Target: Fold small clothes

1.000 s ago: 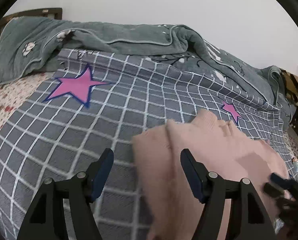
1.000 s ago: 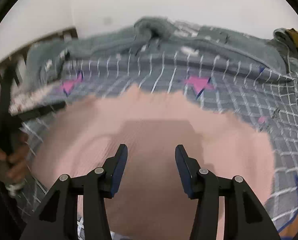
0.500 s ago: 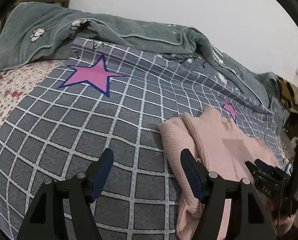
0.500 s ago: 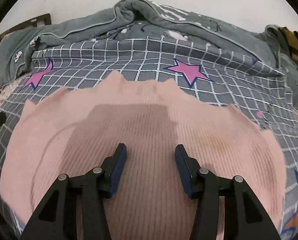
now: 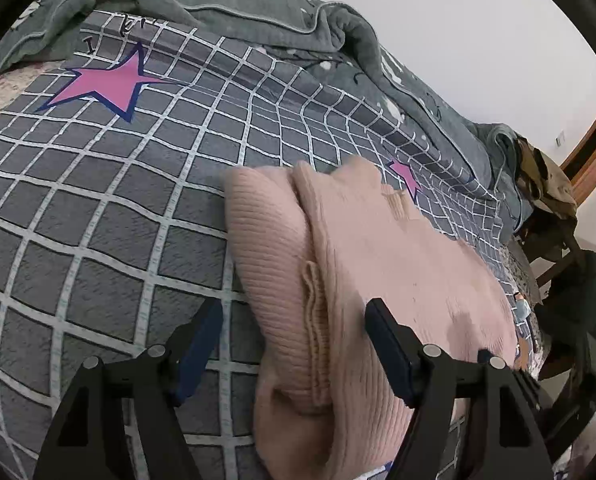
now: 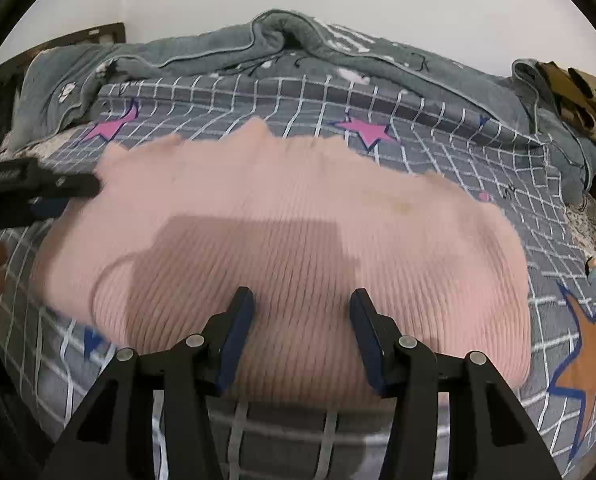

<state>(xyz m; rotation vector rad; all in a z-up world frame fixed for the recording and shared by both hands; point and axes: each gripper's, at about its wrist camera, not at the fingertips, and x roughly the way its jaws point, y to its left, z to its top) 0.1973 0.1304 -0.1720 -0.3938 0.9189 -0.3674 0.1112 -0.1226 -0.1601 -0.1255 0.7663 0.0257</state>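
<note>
A pink ribbed knit garment (image 5: 361,264) lies folded on the grey checked bedspread (image 5: 118,208); a folded layer with a hem edge runs along its left side. My left gripper (image 5: 294,344) is open, its jaws straddling the garment's left edge just above it. In the right wrist view the garment (image 6: 298,232) fills the middle. My right gripper (image 6: 301,332) is open over its near edge, holding nothing. The left gripper also shows at the left of the right wrist view (image 6: 38,190).
A rumpled grey-green blanket (image 6: 298,52) lies along the far side of the bed by the white wall. Brown clothing (image 5: 545,184) is piled at the far right, with dark chair legs (image 5: 553,252) below. Pink stars (image 5: 102,84) mark the bedspread.
My left gripper has moved back to the right, so its open jaws now straddle the garment's left edge. My right gripper has stayed open over the near edge.
</note>
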